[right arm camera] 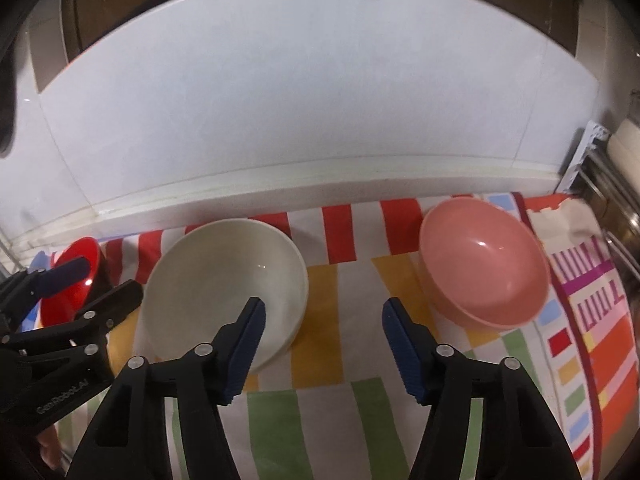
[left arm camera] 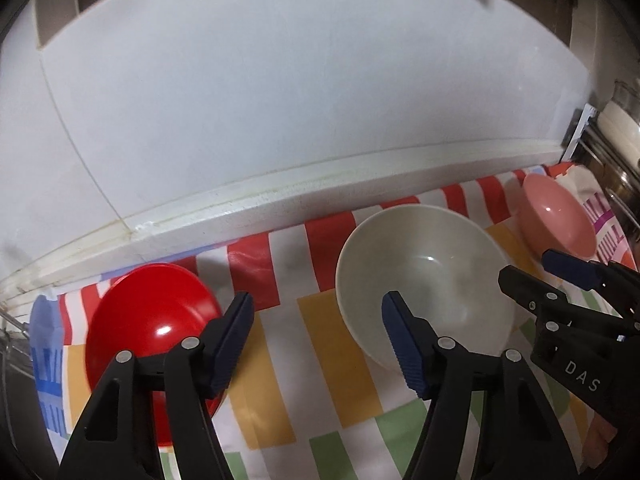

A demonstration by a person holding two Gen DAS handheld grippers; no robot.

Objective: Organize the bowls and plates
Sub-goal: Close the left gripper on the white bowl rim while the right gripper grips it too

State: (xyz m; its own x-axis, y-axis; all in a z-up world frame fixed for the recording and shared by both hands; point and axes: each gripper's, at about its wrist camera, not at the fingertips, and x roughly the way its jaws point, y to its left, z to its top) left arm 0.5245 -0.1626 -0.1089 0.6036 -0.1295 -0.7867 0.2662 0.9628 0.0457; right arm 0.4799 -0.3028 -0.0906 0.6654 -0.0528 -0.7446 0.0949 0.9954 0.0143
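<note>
Three bowls stand in a row on a striped cloth (left arm camera: 280, 360) below a white wall. In the left wrist view the red bowl (left arm camera: 148, 320) is on the left, the white bowl (left arm camera: 424, 276) in the middle and the pink bowl (left arm camera: 556, 216) at the far right. My left gripper (left arm camera: 318, 340) is open and spans the gap between the red and white bowls, gripping nothing. The right gripper (left arm camera: 524, 267) reaches in at the white bowl's right. In the right wrist view my right gripper (right arm camera: 324, 340) is open over bare cloth between the white bowl (right arm camera: 224, 276) and the pink bowl (right arm camera: 484, 264). The left gripper (right arm camera: 112, 276) sits before the red bowl (right arm camera: 80, 280).
A white ledge (left arm camera: 280, 200) and a tiled wall (right arm camera: 320, 100) close off the back. A metal rack with pots (left arm camera: 616, 148) stands at the right end of the cloth. Metal bars (left arm camera: 12, 332) show at the far left edge.
</note>
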